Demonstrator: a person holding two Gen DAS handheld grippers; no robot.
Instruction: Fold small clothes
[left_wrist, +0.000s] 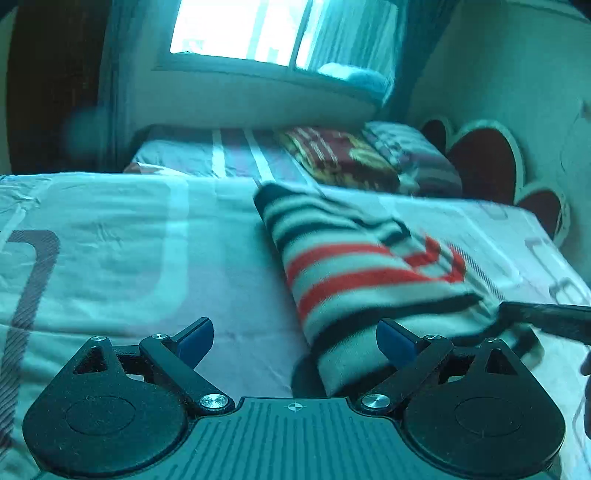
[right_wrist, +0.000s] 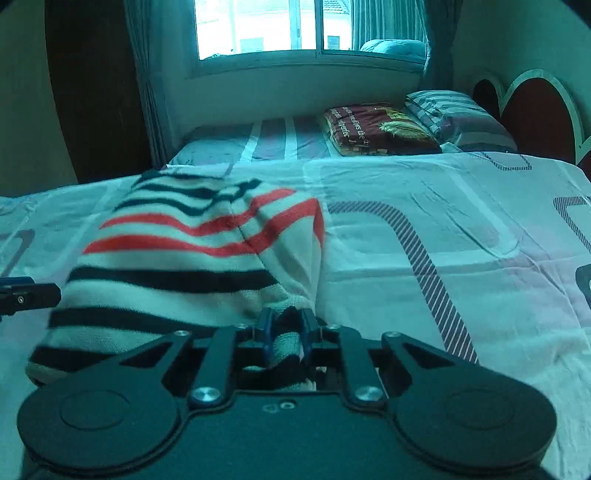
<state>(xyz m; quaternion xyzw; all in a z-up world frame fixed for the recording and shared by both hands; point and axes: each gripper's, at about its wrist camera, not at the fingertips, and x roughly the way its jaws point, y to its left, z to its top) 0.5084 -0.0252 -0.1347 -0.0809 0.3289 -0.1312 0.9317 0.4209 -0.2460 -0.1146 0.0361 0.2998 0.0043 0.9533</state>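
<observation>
Striped garment (right_wrist: 192, 254) on bedsheet (right_wrist: 424, 258), near edge clamped in right tool (right_wrist: 286, 332), left tool (left_wrist: 295, 341) spread apart beside it

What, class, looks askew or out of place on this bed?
The striped garment lies bunched and diagonal across the bedsheet, not flat. The right claw pinches its near edge; the left claw is open beside it. Nothing looks damaged.

Your left wrist view smears the striped red, black and white knitted garment (left_wrist: 369, 273) with motion blur. The black right gripper (left_wrist: 546, 321) is cut off by that picture's right edge. In your right view, its blue fingers (right_wrist: 265, 332) hide the pinched hem.
</observation>
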